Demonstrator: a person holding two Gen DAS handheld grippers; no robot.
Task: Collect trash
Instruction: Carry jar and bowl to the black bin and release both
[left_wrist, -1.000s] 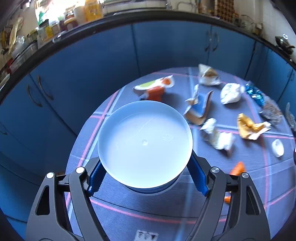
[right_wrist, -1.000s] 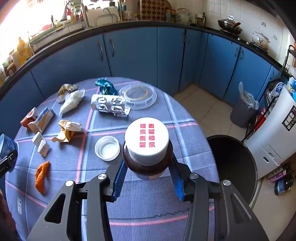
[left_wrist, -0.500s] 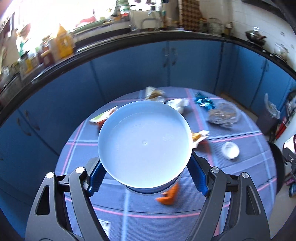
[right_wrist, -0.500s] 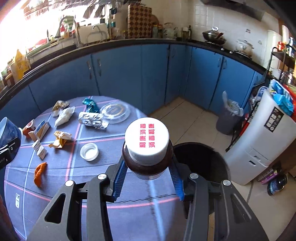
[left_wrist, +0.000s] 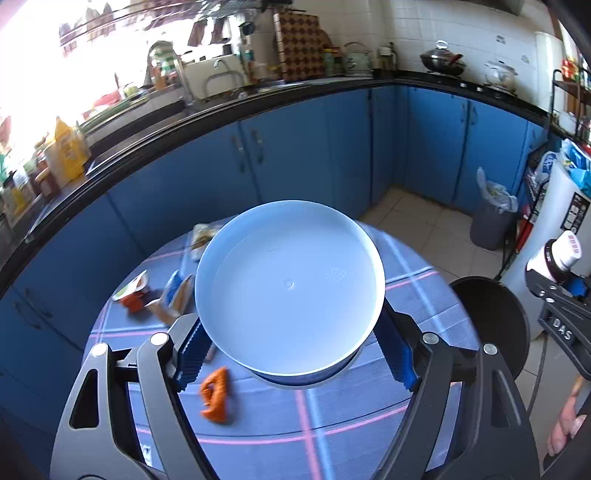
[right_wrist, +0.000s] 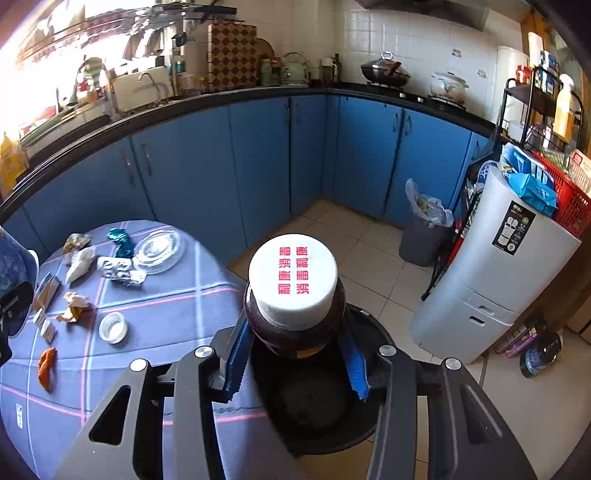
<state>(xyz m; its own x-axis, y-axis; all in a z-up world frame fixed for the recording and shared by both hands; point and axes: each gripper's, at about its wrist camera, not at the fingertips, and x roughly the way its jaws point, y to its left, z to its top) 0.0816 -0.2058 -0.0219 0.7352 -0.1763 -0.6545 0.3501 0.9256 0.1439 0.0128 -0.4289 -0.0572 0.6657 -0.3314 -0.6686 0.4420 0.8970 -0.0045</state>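
Observation:
My left gripper (left_wrist: 291, 354) is shut on a pale blue round tub (left_wrist: 290, 288), its underside facing the camera, held above the table (left_wrist: 332, 435). My right gripper (right_wrist: 295, 354) is shut on a brown bottle (right_wrist: 295, 328) with a white cap printed in red. That bottle hangs over the black trash bin (right_wrist: 317, 410) beside the table. In the left wrist view the same bin (left_wrist: 487, 317) sits at the right, with the right gripper and bottle (left_wrist: 554, 254) above its far side. Wrappers and an orange scrap (left_wrist: 216, 395) lie on the tablecloth.
Crumpled wrappers, a foil blister pack (right_wrist: 118, 269), a clear lid (right_wrist: 159, 251) and a small white cap (right_wrist: 112, 326) lie on the table. Blue cabinets ring the room. A grey bin with a bag (right_wrist: 424, 232) and a silver appliance (right_wrist: 495, 266) stand on the tiled floor.
Both grippers have swung right and up with their loads. The right gripper's bottle went from above the table to above the black bin. The left view now takes in the bin.

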